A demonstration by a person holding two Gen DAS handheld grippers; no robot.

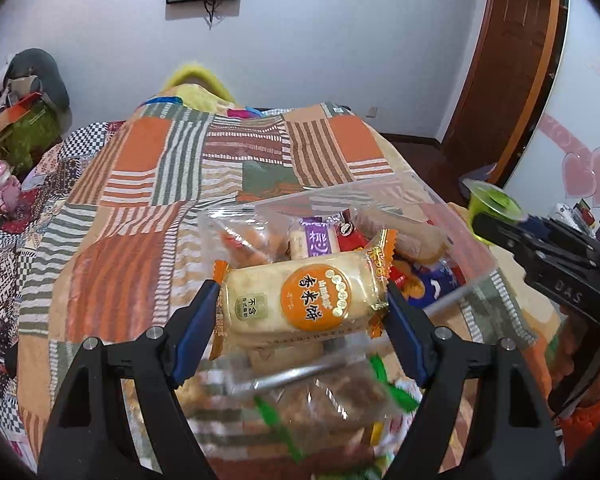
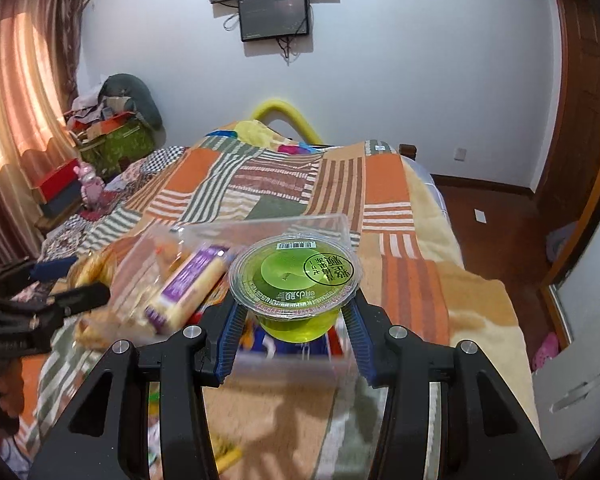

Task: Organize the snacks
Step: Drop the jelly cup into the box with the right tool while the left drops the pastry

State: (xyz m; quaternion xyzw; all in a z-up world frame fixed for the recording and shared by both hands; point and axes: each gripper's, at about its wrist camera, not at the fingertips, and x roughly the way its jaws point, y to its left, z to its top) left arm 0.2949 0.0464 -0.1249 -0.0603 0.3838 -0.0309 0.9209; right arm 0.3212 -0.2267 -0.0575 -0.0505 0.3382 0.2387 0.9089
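The left gripper (image 1: 304, 300) has its two blue pads pressed on the ends of a rice cracker pack (image 1: 300, 300). The pack has orange ends and a round orange label. It is held up in the air, lying sideways, just over the clear plastic box (image 1: 380, 188).

The box sits on a patchwork blanket (image 1: 147, 184) with orange, brown and grey stripes. Inside the box there are many snacks. One is a purple-labelled snack (image 1: 320, 240), and beside it is a red packet (image 1: 350, 236). A clear bag of small snacks (image 1: 239, 236) leans at the left side of the box. Under the gripper, lower down, lies a packet with green ends (image 1: 340, 400). It is blurry, so I cannot say what is in it.

The right gripper (image 2: 295, 316) squeezes a green jelly cup (image 2: 295, 276) between its blue pads. The cup stands upright, with a clear lid and a barcode on top. It is held over the near side of the clear plastic box (image 2: 332, 220). The purple-labelled snack (image 2: 191, 284) is just to the left of the cup, tilted.

In the right view, the left gripper (image 2: 67, 284) shows at the left edge. In the left view, the green jelly cup (image 1: 494, 206) shows far right, with the right gripper (image 1: 500, 224) around it.

A dark screen (image 2: 273, 16) hangs on the white wall behind the bed.
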